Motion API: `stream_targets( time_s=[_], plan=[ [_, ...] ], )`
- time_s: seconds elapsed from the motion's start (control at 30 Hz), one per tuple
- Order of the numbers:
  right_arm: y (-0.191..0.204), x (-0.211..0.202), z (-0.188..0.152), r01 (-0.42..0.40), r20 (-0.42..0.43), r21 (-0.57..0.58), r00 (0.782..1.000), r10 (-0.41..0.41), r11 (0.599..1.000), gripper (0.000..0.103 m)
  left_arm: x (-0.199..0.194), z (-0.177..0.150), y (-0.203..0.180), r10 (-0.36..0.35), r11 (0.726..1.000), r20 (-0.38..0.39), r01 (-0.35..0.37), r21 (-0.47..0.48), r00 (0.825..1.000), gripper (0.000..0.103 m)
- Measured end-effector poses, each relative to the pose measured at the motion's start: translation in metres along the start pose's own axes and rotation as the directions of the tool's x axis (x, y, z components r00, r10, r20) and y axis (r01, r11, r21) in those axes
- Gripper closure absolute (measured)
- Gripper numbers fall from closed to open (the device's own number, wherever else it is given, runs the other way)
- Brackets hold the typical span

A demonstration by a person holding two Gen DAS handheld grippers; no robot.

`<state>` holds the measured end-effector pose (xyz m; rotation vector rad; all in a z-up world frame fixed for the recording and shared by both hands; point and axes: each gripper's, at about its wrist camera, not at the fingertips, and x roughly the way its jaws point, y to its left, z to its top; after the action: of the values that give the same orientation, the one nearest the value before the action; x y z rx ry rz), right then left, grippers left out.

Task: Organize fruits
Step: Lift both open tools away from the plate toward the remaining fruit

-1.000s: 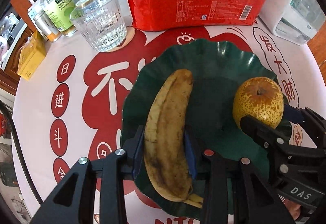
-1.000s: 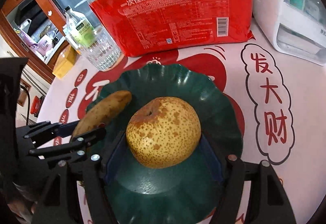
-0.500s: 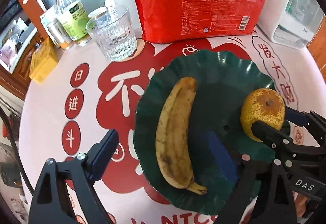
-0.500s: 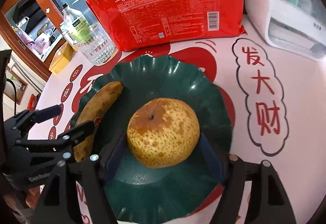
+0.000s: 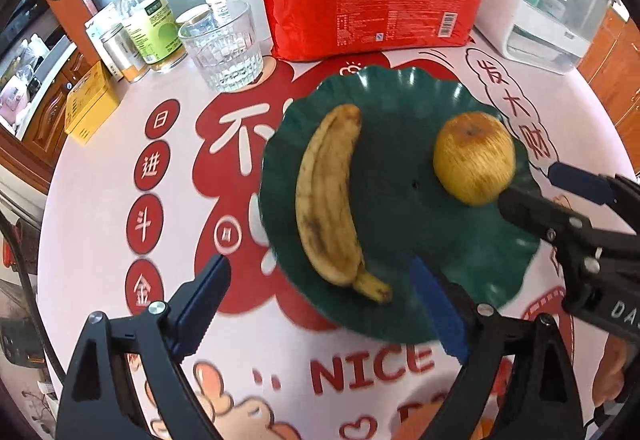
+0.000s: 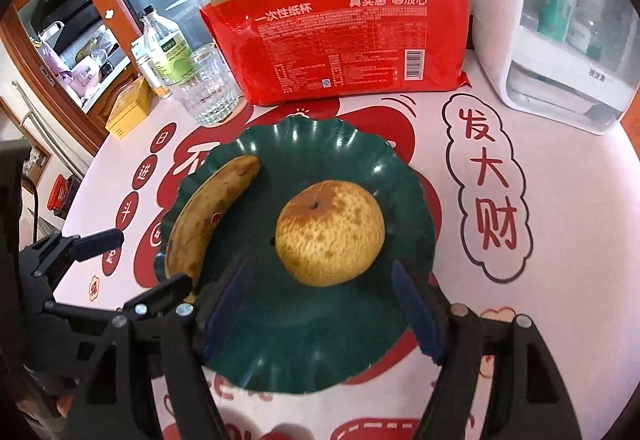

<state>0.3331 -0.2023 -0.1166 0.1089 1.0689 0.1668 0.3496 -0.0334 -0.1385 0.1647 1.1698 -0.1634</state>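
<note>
left gripper (image 5: 316, 304): fingers spread wide, jaws have just been opening, nothing held; banana (image 5: 328, 196) lies free on the green plate (image 5: 400, 88), clear of both pads. right gripper (image 6: 320, 312): fingers wide apart, empty; pear (image 6: 330, 232) sits just beyond them on the same plate. judgement: release step. lift both grippers straight up and away so neither pad nudges fruit. beyond, on the table (image 5: 100, 208), glass (image 5: 224, 52) and red pack (image 5: 368, 0) stand untouched.

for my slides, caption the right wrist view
Open right gripper over a pear and banana on a green plate.
</note>
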Motion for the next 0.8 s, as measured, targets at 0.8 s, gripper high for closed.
stream_targets(
  time_s=[0.8],
  plan=[
    [0.057, -0.14, -0.09, 0.042, 0.069, -0.049, 0.997, -0.038, 0.998, 0.029, -0.141, -0.129, -0.014, -0.081, 0.993, 0.11, 0.089, -0.076, 0.991, 0.01]
  ],
)
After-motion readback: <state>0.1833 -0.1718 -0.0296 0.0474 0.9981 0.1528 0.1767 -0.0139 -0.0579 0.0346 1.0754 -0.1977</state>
